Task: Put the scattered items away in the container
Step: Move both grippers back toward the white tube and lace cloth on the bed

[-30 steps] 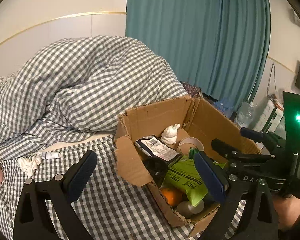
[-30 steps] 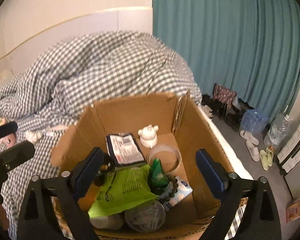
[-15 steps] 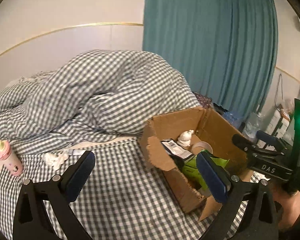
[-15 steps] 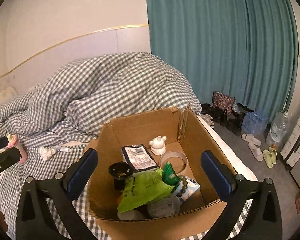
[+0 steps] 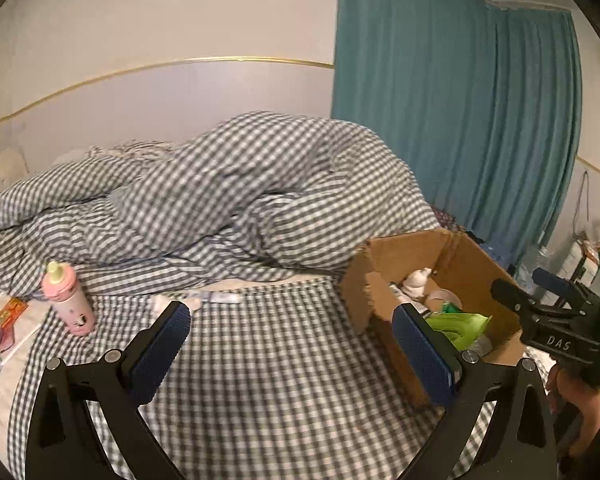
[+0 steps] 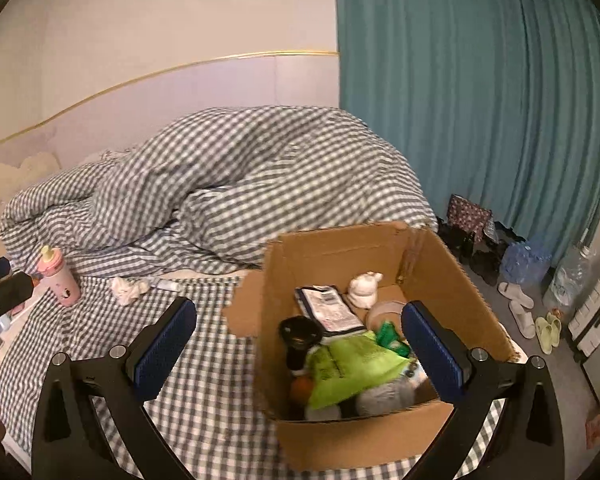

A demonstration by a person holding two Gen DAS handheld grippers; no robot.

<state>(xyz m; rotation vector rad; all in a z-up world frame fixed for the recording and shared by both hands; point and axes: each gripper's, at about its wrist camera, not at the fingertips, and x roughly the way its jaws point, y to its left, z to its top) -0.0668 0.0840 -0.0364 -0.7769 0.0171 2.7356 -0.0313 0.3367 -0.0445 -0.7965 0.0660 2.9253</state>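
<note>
Cardboard box [image 6: 440, 264] interior visible: right-wrist view only.

Black-framed tongs [image 5: 292, 350] with blue ribbed pads [image 5: 422, 354], silver screws (white "DAS" lettering, green light).

The box [image 6: 432, 272] is plain brown cardboard, matt, with a rough torn edge on its left flap. Inside it, a green packet [image 6: 348, 364] looks like glossy plastic film, and a small white figure [image 6: 364, 290] has a smooth, ceramic-like shine. The sheet [image 5: 268, 368] and the heaped quilt [image 5: 236, 184] are soft checked cloth, matt and creased. A pink bottle [image 5: 70, 300] at far left is smooth plastic. The far curtain [image 6: 480, 92] is matt teal cloth. Both grippers carry black matt frames with blue textured pads [image 6: 166, 344].
</note>
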